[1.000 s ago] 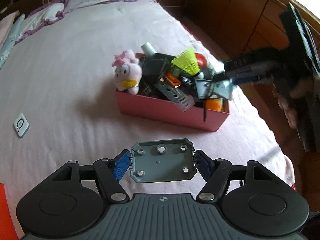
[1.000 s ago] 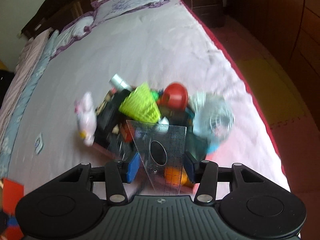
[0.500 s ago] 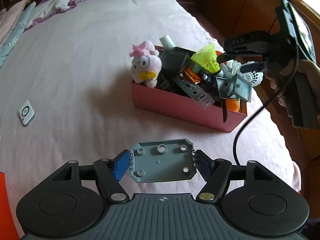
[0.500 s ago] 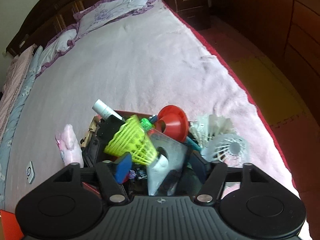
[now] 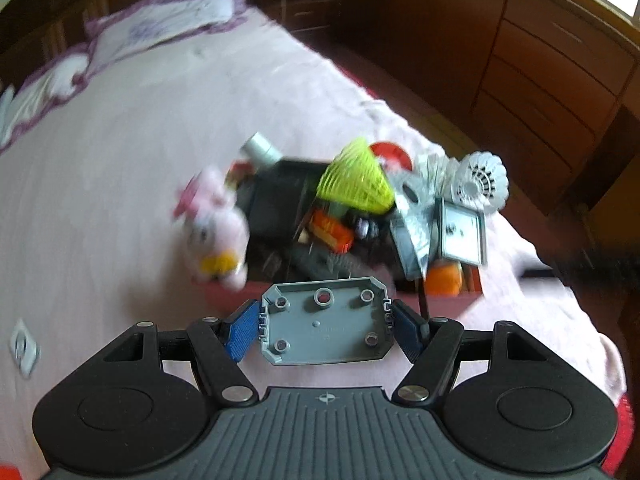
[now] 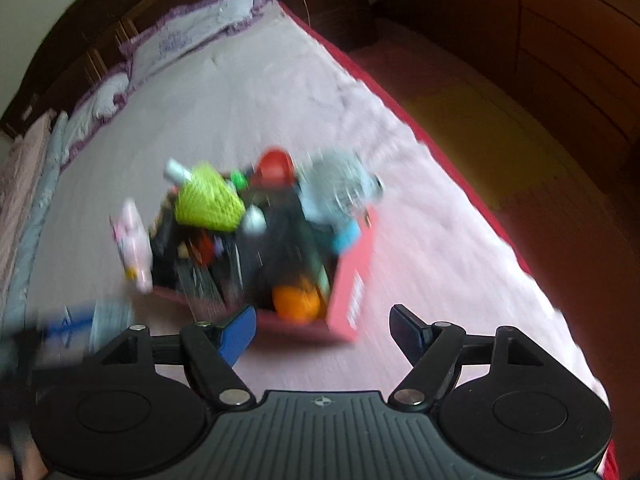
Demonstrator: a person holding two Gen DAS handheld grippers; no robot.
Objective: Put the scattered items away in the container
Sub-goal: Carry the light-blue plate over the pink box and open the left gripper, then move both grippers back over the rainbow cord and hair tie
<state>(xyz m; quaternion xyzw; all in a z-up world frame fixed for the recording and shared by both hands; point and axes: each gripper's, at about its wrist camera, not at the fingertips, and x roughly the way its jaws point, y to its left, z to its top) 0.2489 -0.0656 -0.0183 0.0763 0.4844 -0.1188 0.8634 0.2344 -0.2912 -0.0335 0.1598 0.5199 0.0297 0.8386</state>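
Bedroom, pink bed [image 5: 120,152]: left tool [image 5: 325,326] clamps a grey plate [image 5: 325,326], long axis crosswise, with the heaped red box [image 5: 224,300] just ahead and nearer it than the empty, spread right tool [image 6: 323,330].

Your red box [image 5: 448,304] sits heaped full on the bed.
You hold a flat grey plate [image 5: 325,326] level before it.
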